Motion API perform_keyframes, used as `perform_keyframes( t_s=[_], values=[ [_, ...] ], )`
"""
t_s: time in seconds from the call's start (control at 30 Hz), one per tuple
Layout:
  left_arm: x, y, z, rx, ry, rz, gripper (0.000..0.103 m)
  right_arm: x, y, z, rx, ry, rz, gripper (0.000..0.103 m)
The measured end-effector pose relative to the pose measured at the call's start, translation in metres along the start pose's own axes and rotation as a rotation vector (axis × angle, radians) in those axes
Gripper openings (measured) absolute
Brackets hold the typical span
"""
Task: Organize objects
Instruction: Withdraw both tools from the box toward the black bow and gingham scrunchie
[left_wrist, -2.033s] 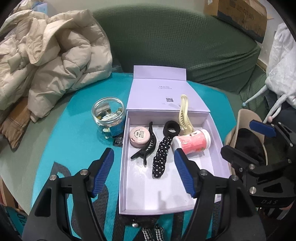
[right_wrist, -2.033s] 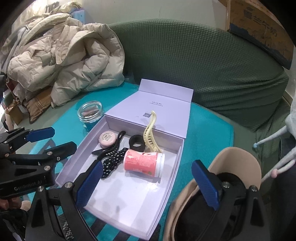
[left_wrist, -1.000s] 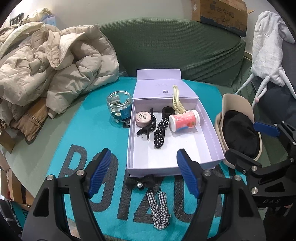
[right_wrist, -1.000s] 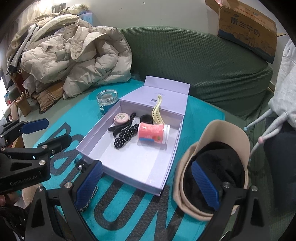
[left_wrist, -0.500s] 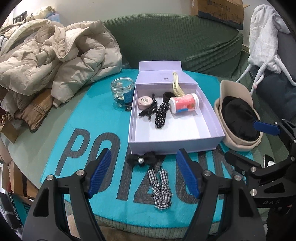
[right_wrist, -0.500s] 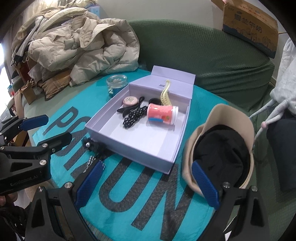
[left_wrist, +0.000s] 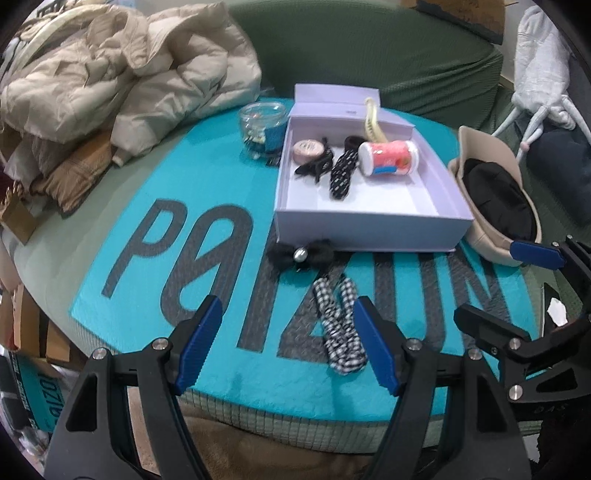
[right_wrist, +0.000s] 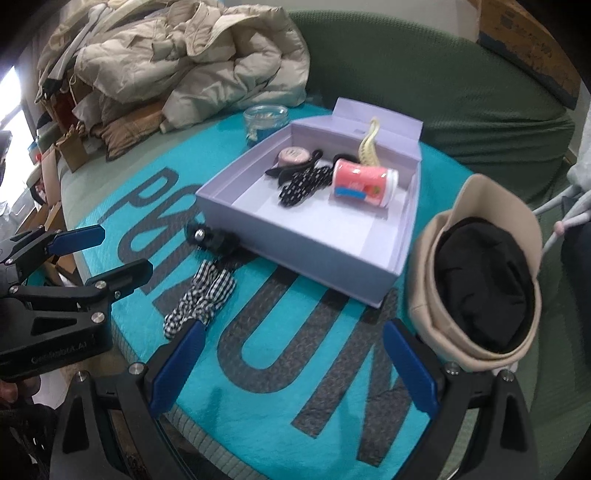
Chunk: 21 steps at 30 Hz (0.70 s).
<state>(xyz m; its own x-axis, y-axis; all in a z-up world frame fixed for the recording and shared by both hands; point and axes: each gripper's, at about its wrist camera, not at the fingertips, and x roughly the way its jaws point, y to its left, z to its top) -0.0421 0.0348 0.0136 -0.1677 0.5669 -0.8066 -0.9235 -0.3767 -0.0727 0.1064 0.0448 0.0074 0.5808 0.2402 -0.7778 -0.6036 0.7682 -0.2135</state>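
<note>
Both tools, left tool (left_wrist: 286, 341) and right tool (right_wrist: 291, 367), hang released, empty, near the lavender box (right_wrist: 317, 254).

Both views are evenly lit by soft, rather dim indoor light, with a bright blown-out window (right_wrist: 14, 99) at the far left edge of the right wrist view. Shadows are faint, gathering under the lilac box (right_wrist: 310, 236). Fisheye curvature bends the teal mat (left_wrist: 184, 229) and darkens the corners to black. Slight motion blur softens both frames, most along the edges, and fine detail stays smeared
</note>
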Motion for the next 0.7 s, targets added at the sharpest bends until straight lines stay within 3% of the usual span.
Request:
perform_keyframes(
  t_s=[0.4, 0.7],
  values=[
    [0.032, 0.026, -0.023, -0.067, 0.064, -0.030, 0.072, 0.039, 0.024, -0.011, -0.017, 0.082, 0.055, 0.098],
    [0.042, 0.040, -0.018, -0.048, 0.054, -0.016, 0.072, 0.060, 0.044, -0.004, -0.041, 0.102, 0.103, 0.098]
  ],
)
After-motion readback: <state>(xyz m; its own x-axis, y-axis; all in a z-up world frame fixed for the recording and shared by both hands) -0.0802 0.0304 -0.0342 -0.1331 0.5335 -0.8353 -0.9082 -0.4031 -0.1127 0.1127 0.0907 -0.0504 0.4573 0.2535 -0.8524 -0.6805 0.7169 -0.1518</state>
